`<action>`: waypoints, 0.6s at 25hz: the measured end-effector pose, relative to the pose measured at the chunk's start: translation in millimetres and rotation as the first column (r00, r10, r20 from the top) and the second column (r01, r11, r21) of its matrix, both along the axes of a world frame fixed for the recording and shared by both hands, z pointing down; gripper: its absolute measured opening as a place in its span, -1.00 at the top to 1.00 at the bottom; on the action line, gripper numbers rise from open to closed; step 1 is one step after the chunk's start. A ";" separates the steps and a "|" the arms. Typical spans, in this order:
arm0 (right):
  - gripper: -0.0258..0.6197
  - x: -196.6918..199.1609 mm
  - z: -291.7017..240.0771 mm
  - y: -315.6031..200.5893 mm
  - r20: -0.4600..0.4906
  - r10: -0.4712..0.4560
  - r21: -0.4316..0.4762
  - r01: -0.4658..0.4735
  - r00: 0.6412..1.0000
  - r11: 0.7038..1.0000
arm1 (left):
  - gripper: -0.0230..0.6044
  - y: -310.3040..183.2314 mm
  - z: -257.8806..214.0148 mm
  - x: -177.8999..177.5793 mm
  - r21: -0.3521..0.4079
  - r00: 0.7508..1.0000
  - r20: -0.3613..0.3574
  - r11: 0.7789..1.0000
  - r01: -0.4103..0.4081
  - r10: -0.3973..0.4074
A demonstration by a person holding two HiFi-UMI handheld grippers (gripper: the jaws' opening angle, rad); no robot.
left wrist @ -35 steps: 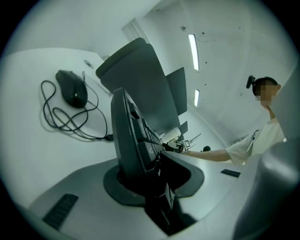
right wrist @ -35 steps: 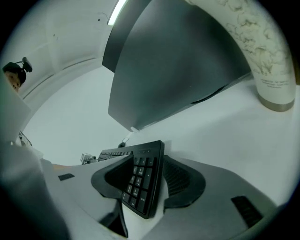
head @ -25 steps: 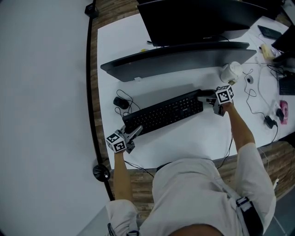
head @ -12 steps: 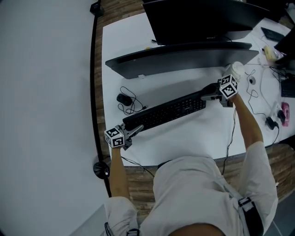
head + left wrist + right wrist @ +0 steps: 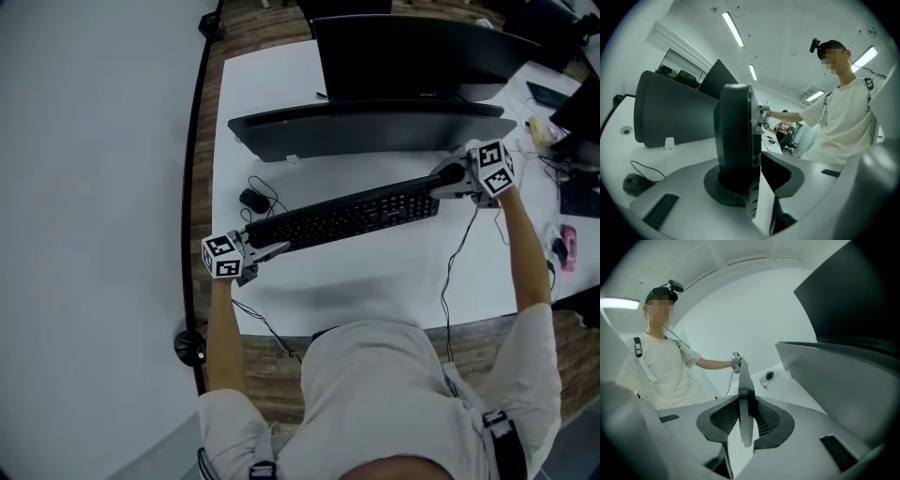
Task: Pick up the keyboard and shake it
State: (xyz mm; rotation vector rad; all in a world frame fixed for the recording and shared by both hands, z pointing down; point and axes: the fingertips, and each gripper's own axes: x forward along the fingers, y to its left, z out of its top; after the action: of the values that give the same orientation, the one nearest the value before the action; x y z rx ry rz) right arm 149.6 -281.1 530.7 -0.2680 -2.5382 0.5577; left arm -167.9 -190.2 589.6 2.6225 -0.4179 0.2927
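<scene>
- Keyboard point(image 5: 342, 217) hangs between both grippers, lifted off the white desk point(image 5: 375, 281), just in front of the curved monitor point(image 5: 375, 127); its shadow lies on the surface below.
- Left gripper point(image 5: 275, 249) clamps the left end, jaws narrow and pressing on the edge.
- Right gripper point(image 5: 448, 178) has the right end; its jaws have just been closing, and the thin edge sits pinched between them.
- Step in hand, I judge: pick-up done, shaking not yet begun.
- Next move calls for a firm grip at both ends and both hands moving together.
</scene>
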 end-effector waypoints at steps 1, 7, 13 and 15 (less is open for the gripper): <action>0.56 0.8 -8.2 3.3 -0.008 -0.008 0.029 0.008 1.000 1.000 | 0.56 1.5 -3.3 2.0 0.006 1.000 0.015 1.000 -0.019 0.019; 0.56 3.4 -38.1 15.0 -0.085 -0.031 0.170 0.045 0.996 0.984 | 0.56 12.0 -21.0 6.6 0.106 0.988 0.139 0.991 -0.080 0.065; 0.56 7.8 -68.0 28.7 -0.181 -0.082 0.291 0.133 0.980 0.947 | 0.61 28.1 -36.6 8.6 0.205 0.948 0.298 0.963 -0.175 0.109; 0.56 7.8 -76.1 30.4 -0.219 -0.085 0.343 0.158 0.972 0.926 | 0.62 28.1 -43.6 8.9 0.254 0.944 0.320 0.952 -0.169 0.082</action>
State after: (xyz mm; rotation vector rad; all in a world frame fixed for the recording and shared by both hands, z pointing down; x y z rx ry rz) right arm 157.3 -250.7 454.7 -0.2209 -2.3498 0.0614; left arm -159.0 -162.1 546.0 2.8936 -0.4168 0.7406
